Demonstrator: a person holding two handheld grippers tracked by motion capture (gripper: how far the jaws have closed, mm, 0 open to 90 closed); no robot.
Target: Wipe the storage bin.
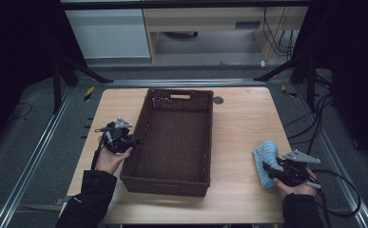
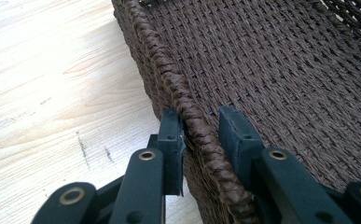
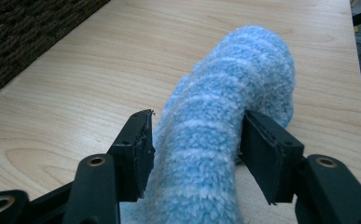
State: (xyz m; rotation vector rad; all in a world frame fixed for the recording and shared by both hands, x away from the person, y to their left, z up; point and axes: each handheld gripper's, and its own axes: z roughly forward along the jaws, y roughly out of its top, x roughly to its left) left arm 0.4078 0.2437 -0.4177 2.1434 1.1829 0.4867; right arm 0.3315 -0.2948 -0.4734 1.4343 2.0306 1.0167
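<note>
The left gripper [image 2: 201, 135] stands astride the braided left rim of the dark brown woven rectangular basket [image 1: 134, 156], one jaw outside the wall and one inside; the outer pad lies against the rim, while a narrow gap shows at the inner pad, so the jaws are close around the rim but I judge they do not clamp it yet. The right gripper [image 3: 194, 140], to the right of the basket and well apart from it, has its jaws about half open on both sides of the fluffy light blue striped sock [image 3: 225, 121]; the right pad seems to touch the pile, the left pad stands just beside it, and the sock lies on the pale wooden table [image 1: 238, 118], not lifted. The step in hand seems to be to steady the basket and take the sock. To do it well, I think the right jaws should close around the thick middle of the sock, low near the table, so that the soft cloth does not slip out, and the left jaws should finish their hold on the rim so that the basket does not slide. The basket holds nothing; its woven bottom is bare, and the sock is outside it, near its right front corner.
</note>
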